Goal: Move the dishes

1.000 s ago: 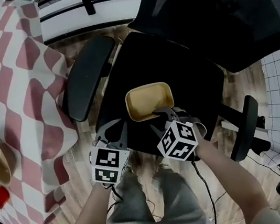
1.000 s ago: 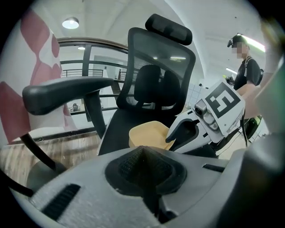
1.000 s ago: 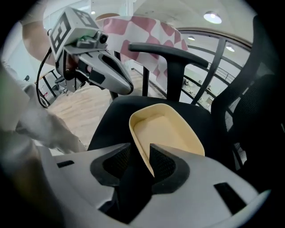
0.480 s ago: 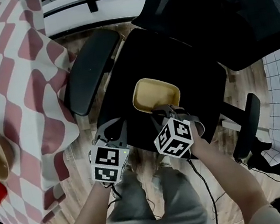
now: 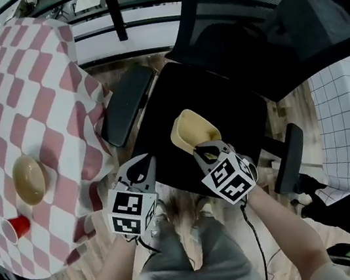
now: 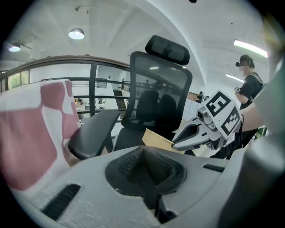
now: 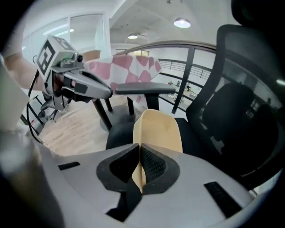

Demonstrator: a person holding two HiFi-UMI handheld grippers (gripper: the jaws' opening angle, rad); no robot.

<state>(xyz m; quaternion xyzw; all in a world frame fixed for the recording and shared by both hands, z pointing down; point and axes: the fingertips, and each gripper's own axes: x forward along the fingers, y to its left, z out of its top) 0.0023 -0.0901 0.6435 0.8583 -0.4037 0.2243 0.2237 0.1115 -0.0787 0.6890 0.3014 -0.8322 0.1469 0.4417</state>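
My right hand-held gripper [image 5: 206,152], jaws just closing, pinches the dish [image 5: 190,130] rim; left hand-held gripper [image 5: 138,170] closed, empty. Advise carrying level, unhurried.

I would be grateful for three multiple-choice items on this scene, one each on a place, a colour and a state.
1. Where does the round tan bowl rest?
A) in a metal sink
B) on the red-and-white checked tablecloth
C) on a wooden shelf

2. What colour is the small plastic cup near that bowl?
A) blue
B) white
C) red

3. How does the right gripper stand?
A) open and empty
B) shut on the tan rectangular dish
C) shut on a metal spoon

Answers:
1 B: the head view shows the bowl sitting on the checked cloth.
2 C: the cup is plainly red against the cloth.
3 B: its jaws have just been closing, and the right gripper view shows the pads pressing on the dish's rim.
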